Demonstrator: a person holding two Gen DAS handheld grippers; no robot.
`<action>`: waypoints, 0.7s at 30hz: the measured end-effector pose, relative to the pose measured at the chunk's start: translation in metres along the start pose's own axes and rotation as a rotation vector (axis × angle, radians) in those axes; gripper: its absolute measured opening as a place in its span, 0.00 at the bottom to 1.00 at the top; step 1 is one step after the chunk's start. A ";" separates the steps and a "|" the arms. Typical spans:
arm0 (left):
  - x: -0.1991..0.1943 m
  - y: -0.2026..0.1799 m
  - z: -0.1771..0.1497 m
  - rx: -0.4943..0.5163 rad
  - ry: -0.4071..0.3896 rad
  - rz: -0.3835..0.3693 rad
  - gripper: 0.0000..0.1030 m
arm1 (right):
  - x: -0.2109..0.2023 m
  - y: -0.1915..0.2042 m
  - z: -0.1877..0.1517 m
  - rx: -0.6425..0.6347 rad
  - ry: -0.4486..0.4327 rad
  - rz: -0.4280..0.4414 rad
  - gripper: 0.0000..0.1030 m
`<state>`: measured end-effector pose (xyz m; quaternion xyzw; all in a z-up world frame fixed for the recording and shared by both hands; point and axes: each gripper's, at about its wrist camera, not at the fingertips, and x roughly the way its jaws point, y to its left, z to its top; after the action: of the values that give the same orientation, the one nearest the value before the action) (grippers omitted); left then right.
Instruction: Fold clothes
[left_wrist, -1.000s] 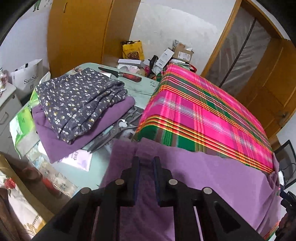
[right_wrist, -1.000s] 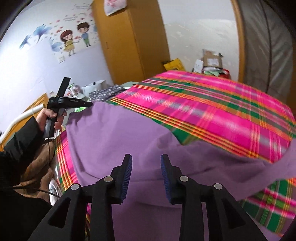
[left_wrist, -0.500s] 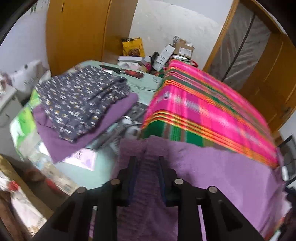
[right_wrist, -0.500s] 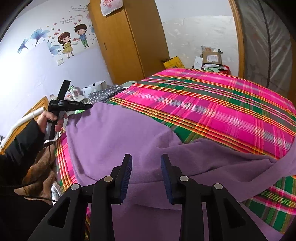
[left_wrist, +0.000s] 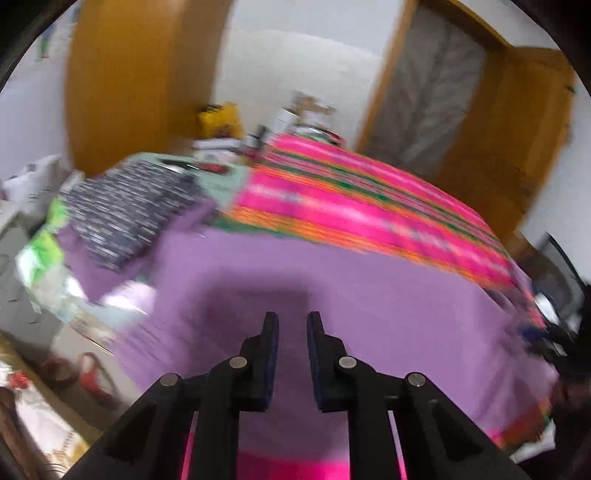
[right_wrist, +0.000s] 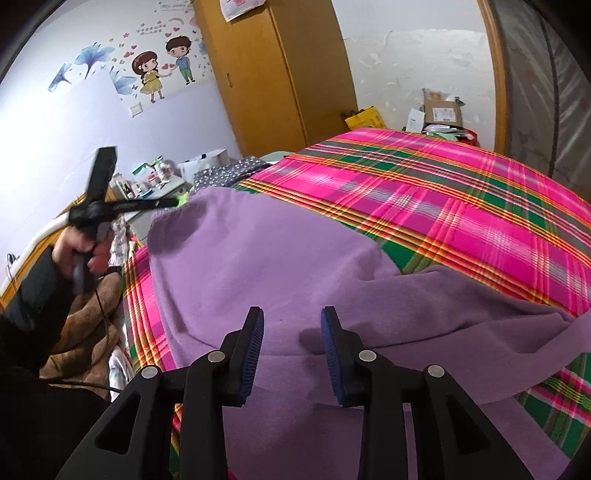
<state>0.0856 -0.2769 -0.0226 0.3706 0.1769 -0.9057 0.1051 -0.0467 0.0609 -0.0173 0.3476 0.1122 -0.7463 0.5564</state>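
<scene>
A purple fleece garment (right_wrist: 266, 266) lies spread on the pink-and-green plaid bed cover (right_wrist: 461, 199). It also shows, blurred, in the left wrist view (left_wrist: 369, 295). My right gripper (right_wrist: 291, 325) is open and empty just above the garment's near part. My left gripper (left_wrist: 291, 325) is open and empty, raised above the garment's left side. In the right wrist view the left gripper (right_wrist: 122, 203) is seen in a hand, clear of the garment's corner.
A stack of folded clothes, dark floral (left_wrist: 122, 206) on purple, sits on a side table (left_wrist: 221, 181) left of the bed. Boxes and a yellow bag (left_wrist: 221, 120) stand beyond. A wooden wardrobe (right_wrist: 273, 74) stands behind. A brown garment (right_wrist: 85, 332) lies below the bed's left edge.
My left gripper has opened, let go of the purple garment and lifted away with fast motion. My right gripper has stayed open and hardly moved.
</scene>
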 end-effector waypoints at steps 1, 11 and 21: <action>0.001 -0.010 -0.008 0.022 0.019 -0.022 0.16 | 0.000 0.000 0.000 -0.002 -0.001 0.001 0.32; 0.001 -0.040 -0.042 0.070 0.095 -0.080 0.16 | -0.028 -0.036 -0.005 0.085 -0.066 -0.128 0.32; 0.031 -0.114 -0.025 0.099 0.084 -0.257 0.16 | -0.065 -0.107 -0.018 0.411 -0.126 -0.276 0.32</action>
<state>0.0428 -0.1643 -0.0334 0.3871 0.1822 -0.9031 -0.0375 -0.1279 0.1580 -0.0119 0.3875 -0.0303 -0.8427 0.3726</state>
